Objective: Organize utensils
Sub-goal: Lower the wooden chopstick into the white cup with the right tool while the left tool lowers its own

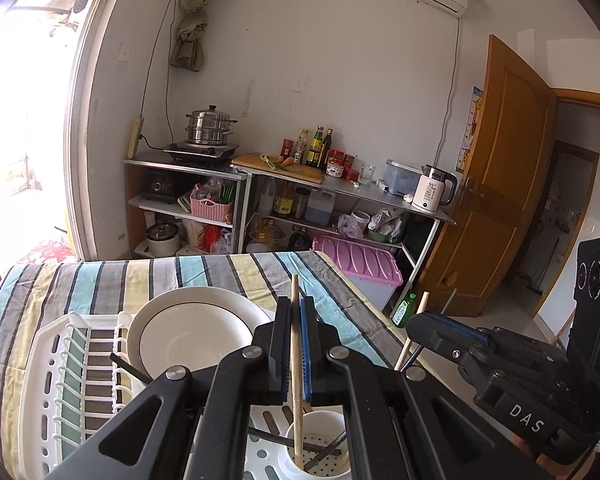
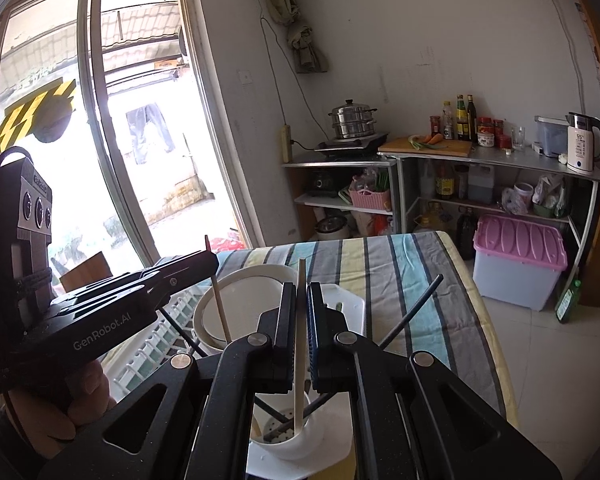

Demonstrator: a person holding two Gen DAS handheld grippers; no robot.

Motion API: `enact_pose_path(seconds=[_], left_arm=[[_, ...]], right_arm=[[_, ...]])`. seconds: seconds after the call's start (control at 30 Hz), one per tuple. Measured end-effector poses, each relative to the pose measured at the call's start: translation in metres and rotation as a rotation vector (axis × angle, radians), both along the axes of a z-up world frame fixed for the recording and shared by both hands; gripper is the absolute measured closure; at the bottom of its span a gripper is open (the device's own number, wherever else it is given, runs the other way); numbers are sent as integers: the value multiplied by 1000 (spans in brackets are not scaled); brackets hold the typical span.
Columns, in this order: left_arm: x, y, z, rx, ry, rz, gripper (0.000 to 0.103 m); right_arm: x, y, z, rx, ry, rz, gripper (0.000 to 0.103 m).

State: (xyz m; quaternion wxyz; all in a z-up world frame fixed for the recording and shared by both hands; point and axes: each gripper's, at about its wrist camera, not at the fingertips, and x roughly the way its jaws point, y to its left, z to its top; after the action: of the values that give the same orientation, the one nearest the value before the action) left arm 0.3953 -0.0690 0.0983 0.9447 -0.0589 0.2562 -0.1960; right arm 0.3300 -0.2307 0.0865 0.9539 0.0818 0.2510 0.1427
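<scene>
Jaws of our left gripper (image 1: 295,344) and right gripper (image 2: 301,332) each clamp one wooden chopstick (image 1: 296,360) upright, so that its lower end drops into the white utensil cup (image 1: 318,446) of the drying rack (image 1: 48,364)

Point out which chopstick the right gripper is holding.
The pale, cream-coloured chopstick, clamped upright in the right gripper with its tip in the white utensil cup. The left gripper's is tan wood; the loose ones are dark.
</scene>
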Motion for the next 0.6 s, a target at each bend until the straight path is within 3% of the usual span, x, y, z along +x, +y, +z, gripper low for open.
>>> enact_pose_path(seconds=[0.47,0.6], left_arm=[[-7,3,-17,25,38,14,98],[-14,5,-14,39,42,19,98]], right_arm=[[0,-4,-8,-5,36,-5,98],[-7,-6,-9,-8,33,-8,91]])
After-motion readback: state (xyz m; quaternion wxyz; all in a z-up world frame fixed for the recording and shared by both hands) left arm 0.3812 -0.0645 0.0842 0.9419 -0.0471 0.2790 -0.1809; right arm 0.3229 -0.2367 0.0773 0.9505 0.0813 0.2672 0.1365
